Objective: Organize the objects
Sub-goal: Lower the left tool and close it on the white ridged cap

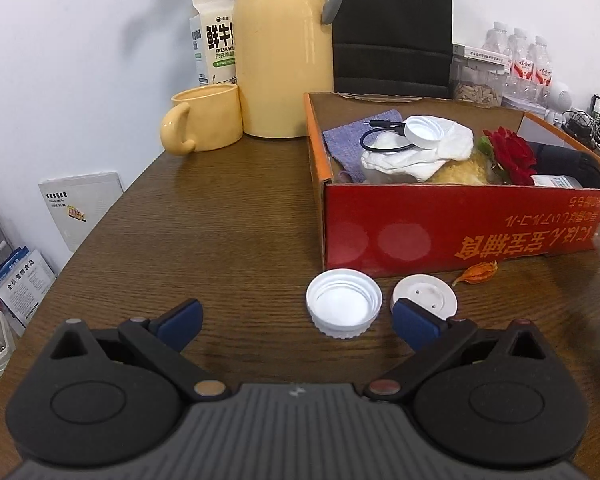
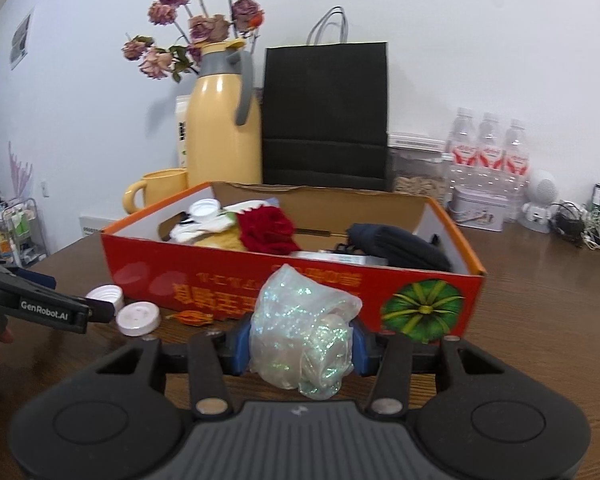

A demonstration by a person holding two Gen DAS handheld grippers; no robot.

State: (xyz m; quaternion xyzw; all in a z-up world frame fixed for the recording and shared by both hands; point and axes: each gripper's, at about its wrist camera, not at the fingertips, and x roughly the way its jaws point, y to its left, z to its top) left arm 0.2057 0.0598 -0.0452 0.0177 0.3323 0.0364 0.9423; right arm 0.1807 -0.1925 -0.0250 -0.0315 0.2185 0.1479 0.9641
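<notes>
Where legible, "FRESH MILK" milk carton (image 1: 214,40)

We see a red cardboard box (image 1: 440,228) with orange rims, orange lettering and, at the lower right of the right wrist view, a green pumpkin print. In front of it lie 2 white caps (image 1: 344,309) on the dark brown wood-grain table (image 1: 220,216). The right gripper (image 2: 300,344), black with blue pads, clasps an iridescent, glittery translucent bag (image 2: 304,332). A pale yellow thermos (image 1: 282,48) with grey handle and a matching yellow mug (image 1: 204,122) stand at upper left.
</notes>
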